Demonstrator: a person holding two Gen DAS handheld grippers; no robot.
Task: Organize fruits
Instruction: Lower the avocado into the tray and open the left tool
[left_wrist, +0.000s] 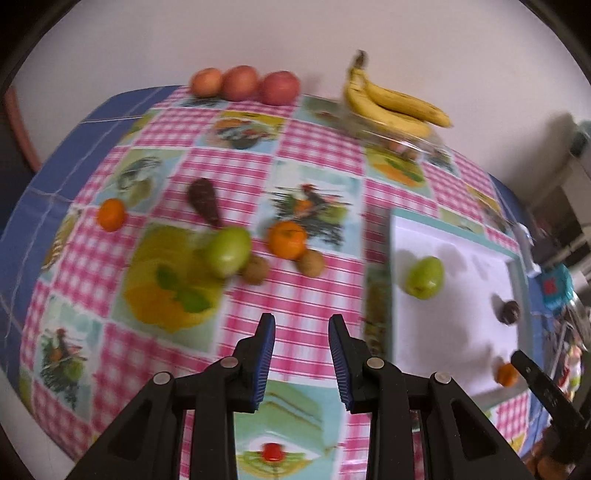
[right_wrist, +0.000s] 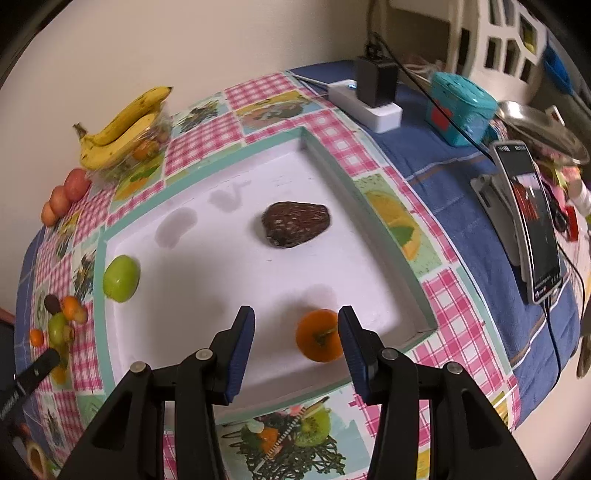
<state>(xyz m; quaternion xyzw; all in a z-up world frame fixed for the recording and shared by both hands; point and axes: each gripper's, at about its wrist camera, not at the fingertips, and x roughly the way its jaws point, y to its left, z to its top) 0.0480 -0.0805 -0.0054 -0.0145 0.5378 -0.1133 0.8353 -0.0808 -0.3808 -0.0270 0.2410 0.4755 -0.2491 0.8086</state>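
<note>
tabletop (left_wrist: 306, 295): checked fruit-print cloth, fruit loose on left half, tray on right.
far-left mandarin (left_wrist: 110, 214): alone near left edge, apart from the cluster.
dark fruit (left_wrist: 203, 201): long brown piece, lying just behind the green fruit.
green fruit (left_wrist: 227, 251): blurred, middle of loose cluster, a kiwi (left_wrist: 255, 269) touching its right side.
mandarin (left_wrist: 287, 239): right of green fruit, second kiwi (left_wrist: 311, 263) just in front.
apples (left_wrist: 243, 83): three in a row at far edge by wall.
bananas (left_wrist: 391, 103): bunch on a clear container, far edge, already grouped.
left gripper (left_wrist: 302, 363): jaws apart, nothing between them, above the cloth, pointed at the mandarin/kiwi cluster.
tray (right_wrist: 325, 155): white, teal rim; holds one green fruit (right_wrist: 121, 278) at left wall, one brown fruit (right_wrist: 295, 228) mid, one orange (right_wrist: 320, 335) near front.
right gripper (right_wrist: 295, 345): jaws apart over the tray front; orange sits just inside the right finger, unclamped, resting on tray floor.
step: looks like sorting loose fruit into tray; right side seems to be at a drop-off, left lining up a pick.
next move: left needs to go forward and down onto one cluster piece, jaws straddling it; the kiwis crowd their neighbours, so pick from the open side.
risk: round fruit may roll if nudged.
</note>
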